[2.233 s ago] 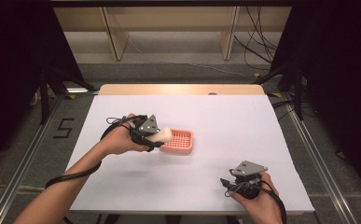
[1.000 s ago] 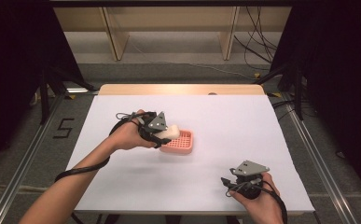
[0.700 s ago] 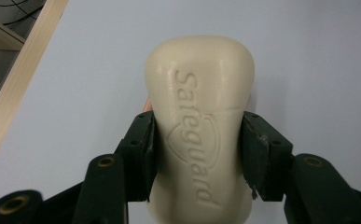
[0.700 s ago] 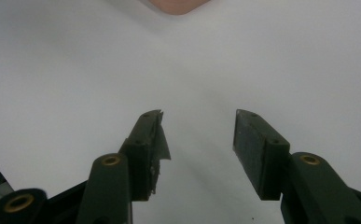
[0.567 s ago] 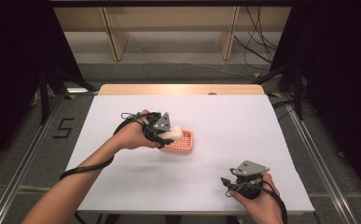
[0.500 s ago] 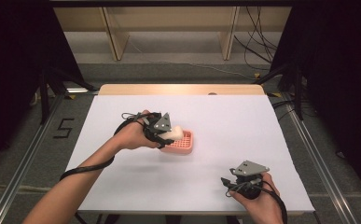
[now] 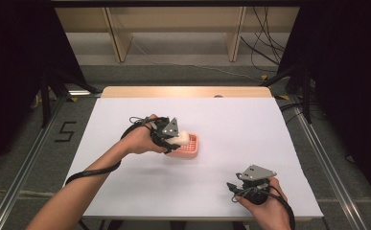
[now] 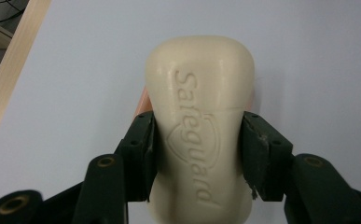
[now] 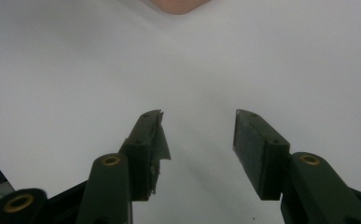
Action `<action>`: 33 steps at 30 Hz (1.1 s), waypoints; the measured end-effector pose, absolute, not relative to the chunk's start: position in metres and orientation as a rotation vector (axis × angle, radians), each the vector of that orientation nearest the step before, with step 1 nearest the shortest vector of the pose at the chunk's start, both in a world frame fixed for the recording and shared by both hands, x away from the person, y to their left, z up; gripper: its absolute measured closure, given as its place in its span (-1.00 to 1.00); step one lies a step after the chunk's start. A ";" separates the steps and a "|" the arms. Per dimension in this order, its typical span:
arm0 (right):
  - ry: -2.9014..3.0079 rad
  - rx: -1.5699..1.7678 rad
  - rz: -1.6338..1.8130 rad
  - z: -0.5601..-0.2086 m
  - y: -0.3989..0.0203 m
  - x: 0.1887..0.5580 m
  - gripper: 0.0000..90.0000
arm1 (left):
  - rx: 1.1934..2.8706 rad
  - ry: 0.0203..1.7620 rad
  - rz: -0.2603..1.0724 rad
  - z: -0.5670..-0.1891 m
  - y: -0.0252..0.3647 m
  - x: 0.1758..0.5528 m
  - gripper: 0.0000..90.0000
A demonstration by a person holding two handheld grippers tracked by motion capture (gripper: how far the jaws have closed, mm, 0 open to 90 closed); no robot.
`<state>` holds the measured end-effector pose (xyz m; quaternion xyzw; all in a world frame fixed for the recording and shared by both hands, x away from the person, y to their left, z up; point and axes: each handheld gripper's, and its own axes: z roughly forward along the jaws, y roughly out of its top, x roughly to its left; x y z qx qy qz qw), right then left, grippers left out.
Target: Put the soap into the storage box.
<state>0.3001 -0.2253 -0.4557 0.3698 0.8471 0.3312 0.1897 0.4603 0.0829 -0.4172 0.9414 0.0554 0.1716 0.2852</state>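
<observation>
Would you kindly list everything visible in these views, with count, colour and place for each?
soap bar: one, cream, embossed "Safeguard", clamped between the left gripper's jaws, over the soap dish.
soap dish: one, pink, slotted, near the table's middle, beneath the soap bar.
table: one, white sheet over a pale wooden top.
shelf frame: one, pale wood, on the floor beyond the table.
cables: several, black, on the floor at the far right.
floor mark "5": one, black, left of the table.
left gripper: one, black, shut on the soap bar.
right gripper: one, black, jaws open, empty, near the table's near right edge.
</observation>
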 end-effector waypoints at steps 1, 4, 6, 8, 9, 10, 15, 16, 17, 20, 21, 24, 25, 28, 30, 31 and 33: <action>2.381 1.035 0.933 -0.456 -0.225 0.300 0.16 | 2.511 0.157 0.455 -0.419 0.082 0.461 0.10; 2.388 1.069 0.928 -0.455 -0.225 0.299 0.16 | 2.515 0.157 0.460 -0.420 0.081 0.462 0.10; 2.388 1.078 0.930 -0.455 -0.225 0.298 0.16 | 2.532 0.153 0.462 -0.421 0.080 0.464 0.10; 2.388 1.079 0.931 -0.455 -0.225 0.298 0.16 | 2.529 0.163 0.467 -0.422 0.080 0.464 0.10; 2.388 1.075 0.931 -0.455 -0.225 0.298 0.16 | 2.536 0.154 0.467 -0.422 0.079 0.465 0.10; 2.382 1.071 0.935 -0.455 -0.225 0.299 0.16 | 2.541 0.157 0.465 -0.423 0.079 0.466 0.10; 2.388 1.072 0.931 -0.455 -0.225 0.299 0.16 | 2.553 0.164 0.468 -0.427 0.078 0.469 0.10; 2.388 1.072 0.931 -0.455 -0.225 0.299 0.16 | 2.553 0.164 0.468 -0.427 0.078 0.469 0.10; 2.388 1.074 0.933 -0.455 -0.225 0.299 0.16 | 2.555 0.160 0.470 -0.428 0.077 0.469 0.10; 2.381 1.070 0.936 -0.455 -0.225 0.299 0.16 | 2.563 0.152 0.467 -0.429 0.075 0.470 0.10; 2.381 1.071 0.936 -0.455 -0.225 0.299 0.16 | 2.566 0.151 0.467 -0.429 0.075 0.470 0.10; 2.382 1.076 0.935 -0.455 -0.225 0.298 0.16 | 2.566 0.157 0.465 -0.431 0.073 0.471 0.09; 2.386 1.076 0.932 -0.455 -0.225 0.298 0.16 | 2.571 0.159 0.460 -0.432 0.073 0.472 0.09; 2.389 1.077 0.928 -0.455 -0.225 0.298 0.16 | 2.577 0.163 0.456 -0.434 0.071 0.473 0.09; 2.388 1.074 0.931 -0.455 -0.225 0.298 0.17 | 2.585 0.159 0.455 -0.435 0.070 0.473 0.09; 2.389 1.078 0.930 -0.455 -0.225 0.298 0.17 | 2.583 0.165 0.460 -0.436 0.070 0.473 0.09; 2.393 1.091 0.930 -0.455 -0.225 0.298 0.16 | 2.592 0.156 0.460 -0.436 0.069 0.474 0.09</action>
